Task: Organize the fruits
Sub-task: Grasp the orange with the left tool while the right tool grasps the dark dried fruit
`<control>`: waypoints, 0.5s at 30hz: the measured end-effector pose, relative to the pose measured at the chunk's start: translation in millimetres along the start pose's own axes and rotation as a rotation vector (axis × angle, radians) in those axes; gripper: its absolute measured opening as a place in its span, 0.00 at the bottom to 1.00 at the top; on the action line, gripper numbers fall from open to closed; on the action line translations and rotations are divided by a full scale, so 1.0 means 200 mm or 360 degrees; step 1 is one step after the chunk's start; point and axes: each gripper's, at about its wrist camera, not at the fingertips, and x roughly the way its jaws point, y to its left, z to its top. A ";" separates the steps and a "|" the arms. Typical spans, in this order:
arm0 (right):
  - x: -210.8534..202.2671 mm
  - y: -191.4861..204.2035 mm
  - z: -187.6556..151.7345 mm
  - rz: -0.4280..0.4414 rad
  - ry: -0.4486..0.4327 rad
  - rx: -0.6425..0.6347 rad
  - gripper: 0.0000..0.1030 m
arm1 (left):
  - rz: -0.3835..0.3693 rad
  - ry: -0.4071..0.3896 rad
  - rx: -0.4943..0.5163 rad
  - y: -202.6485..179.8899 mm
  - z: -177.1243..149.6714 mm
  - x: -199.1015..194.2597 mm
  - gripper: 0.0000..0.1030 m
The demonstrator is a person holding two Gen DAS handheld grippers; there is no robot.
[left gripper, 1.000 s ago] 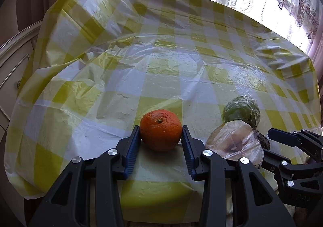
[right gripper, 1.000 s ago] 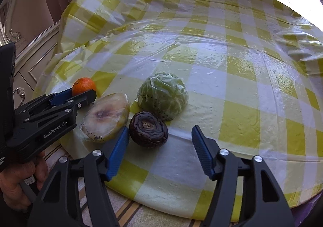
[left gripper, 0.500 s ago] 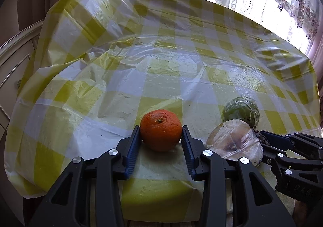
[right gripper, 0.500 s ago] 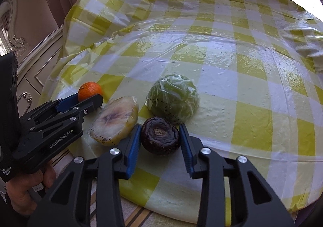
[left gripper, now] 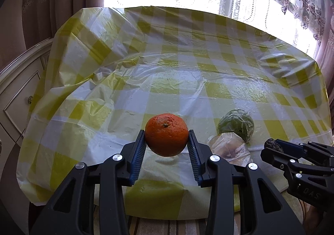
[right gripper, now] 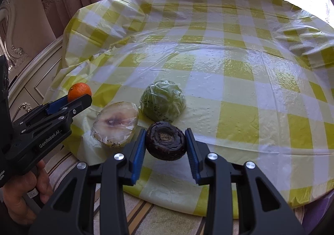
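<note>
My left gripper (left gripper: 166, 145) is shut on an orange (left gripper: 166, 134) and holds it above the table's near edge; it also shows in the right wrist view (right gripper: 79, 91). My right gripper (right gripper: 165, 145) is shut on a dark wrinkled round fruit (right gripper: 166, 140), lifted off the cloth; in the left wrist view only its tip (left gripper: 272, 144) shows past the right gripper's fingers. A green fruit wrapped in plastic (right gripper: 162, 103) (left gripper: 235, 125) and a pale cut fruit half in plastic wrap (right gripper: 115, 123) (left gripper: 228, 147) lie on the table near its front edge.
The round table (left gripper: 187, 80) has a yellow-and-white checked cloth under clear plastic film. A cream cabinet (left gripper: 14, 93) stands at the left. Curtains and a bright window are behind. A striped rug (right gripper: 142, 214) lies below the table's edge.
My right gripper closed on the dark fruit and lifted it. My left gripper raised the orange off the cloth. Both views have pulled up and back.
</note>
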 end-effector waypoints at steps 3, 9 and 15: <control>-0.04 -0.03 -0.02 -0.0005 -0.0018 0.0021 0.37 | -0.0001 -0.0019 0.0030 -0.03 0.01 -0.03 0.36; -0.11 -0.09 -0.05 -0.0022 -0.0036 0.0064 0.37 | -0.0023 -0.0040 0.0091 -0.12 0.02 -0.09 0.36; -0.18 -0.16 -0.10 -0.0036 -0.0062 0.0106 0.37 | -0.0111 -0.0042 0.0159 -0.28 0.01 -0.14 0.36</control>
